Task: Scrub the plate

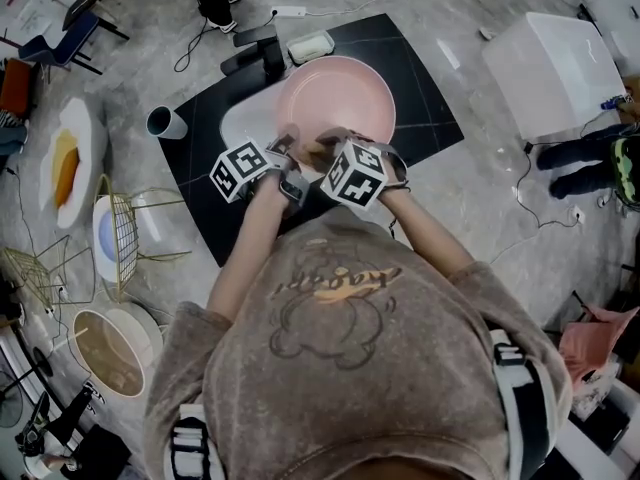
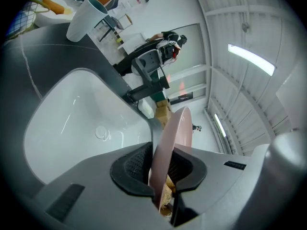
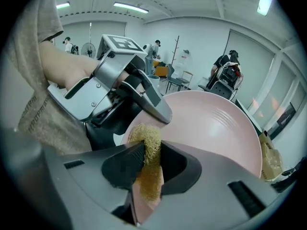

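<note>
A pink plate [image 1: 335,103] is held tilted over the white sink [image 1: 245,118]. My left gripper [image 1: 283,151] is shut on the plate's near rim; in the left gripper view the plate [image 2: 169,143] stands edge-on between the pads. My right gripper [image 1: 328,148] is shut on a tan loofah scrubber [image 3: 146,150], which presses against the plate's inner face [image 3: 216,128] near that rim. The left gripper [image 3: 144,97] shows in the right gripper view, clamped on the plate's edge just above the scrubber.
A black faucet [image 1: 262,56] stands behind the sink, with a soap dish [image 1: 310,46] beside it. A dark cup [image 1: 165,123] lies on the counter at the left. A wire rack [image 1: 125,233] and other dishes sit further left. A white box [image 1: 555,68] is at the right.
</note>
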`<action>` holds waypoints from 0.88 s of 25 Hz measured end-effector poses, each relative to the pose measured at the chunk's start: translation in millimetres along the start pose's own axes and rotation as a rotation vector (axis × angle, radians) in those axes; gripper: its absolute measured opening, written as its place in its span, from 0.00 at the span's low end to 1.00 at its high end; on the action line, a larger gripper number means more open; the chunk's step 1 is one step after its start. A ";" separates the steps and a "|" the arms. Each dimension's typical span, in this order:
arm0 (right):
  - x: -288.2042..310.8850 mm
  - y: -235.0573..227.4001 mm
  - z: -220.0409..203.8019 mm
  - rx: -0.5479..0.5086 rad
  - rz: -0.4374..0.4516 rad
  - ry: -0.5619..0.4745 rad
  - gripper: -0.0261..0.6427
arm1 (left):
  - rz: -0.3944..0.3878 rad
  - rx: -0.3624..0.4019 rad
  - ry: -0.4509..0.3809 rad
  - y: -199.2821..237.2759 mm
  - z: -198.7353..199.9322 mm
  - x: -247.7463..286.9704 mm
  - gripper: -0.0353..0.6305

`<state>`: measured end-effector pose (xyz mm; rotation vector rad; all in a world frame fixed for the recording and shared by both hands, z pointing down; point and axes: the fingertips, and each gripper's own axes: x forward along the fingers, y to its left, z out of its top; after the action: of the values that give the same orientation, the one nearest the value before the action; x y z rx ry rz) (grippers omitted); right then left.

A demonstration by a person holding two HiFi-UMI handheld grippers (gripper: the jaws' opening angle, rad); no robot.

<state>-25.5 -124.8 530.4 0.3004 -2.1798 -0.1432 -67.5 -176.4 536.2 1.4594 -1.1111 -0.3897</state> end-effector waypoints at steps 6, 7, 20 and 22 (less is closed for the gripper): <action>-0.9 -6.2 5.9 0.029 -0.026 -0.037 0.17 | 0.010 -0.006 0.003 0.6 -4.7 1.0 0.14; -1.6 -7.4 6.2 0.035 -0.034 -0.042 0.17 | 0.013 -0.005 0.002 0.8 -4.8 0.7 0.14; -28.6 -44.0 0.1 0.261 -0.145 -0.169 0.17 | 0.037 -0.006 -0.022 12.8 1.4 -5.2 0.13; -32.3 -45.9 -1.2 0.277 -0.154 -0.179 0.17 | 0.048 -0.003 -0.032 17.2 4.0 -9.6 0.13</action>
<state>1.0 -160.4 496.1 0.6340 -2.3547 0.0504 -82.2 -168.3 547.4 1.4253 -1.1683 -0.3825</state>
